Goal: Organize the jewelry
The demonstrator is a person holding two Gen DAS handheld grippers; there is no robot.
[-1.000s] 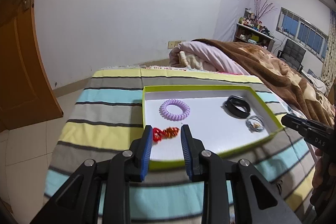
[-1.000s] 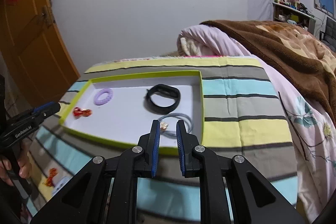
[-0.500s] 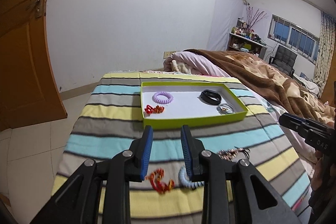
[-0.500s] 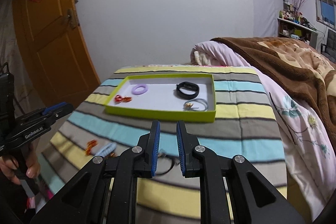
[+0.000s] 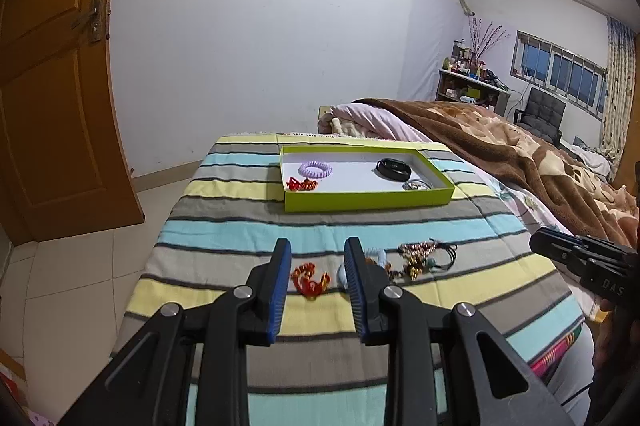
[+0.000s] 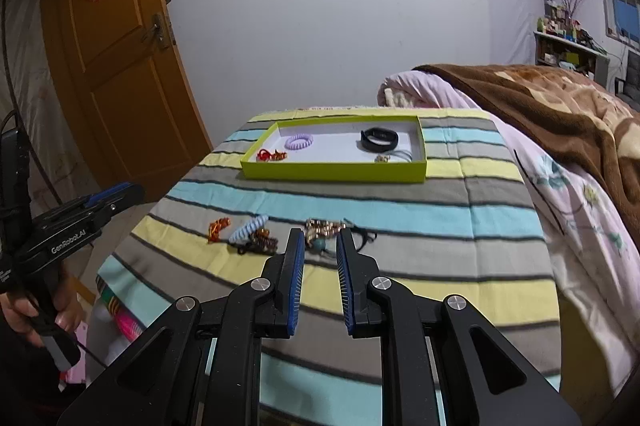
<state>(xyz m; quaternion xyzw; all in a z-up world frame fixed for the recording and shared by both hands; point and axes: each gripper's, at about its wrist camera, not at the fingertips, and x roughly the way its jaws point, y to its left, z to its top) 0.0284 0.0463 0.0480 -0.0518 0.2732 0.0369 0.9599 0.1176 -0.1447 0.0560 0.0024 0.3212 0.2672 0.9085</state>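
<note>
Left gripper (image 5: 316, 266): jaws apart, empty; red charm (image 5: 310, 279) just beyond fingertips, likely next pick.
Right gripper (image 6: 320, 246): narrower gap, empty; bead tangle (image 6: 325, 231) ahead.
Tray (image 5: 368, 203): far beyond; sorted pieces inside.

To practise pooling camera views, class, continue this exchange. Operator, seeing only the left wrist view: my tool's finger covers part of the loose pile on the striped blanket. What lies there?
Observer: A light blue spiral hair tie, with a brown spiral hair tie beside it.
Operator: Is the right tool carrying anything?
Observer: No. The right tool has its jaws apart with nothing between them.
Operator: Who holds my tool?
Observer: A hand grips the left tool by its handle.
</note>
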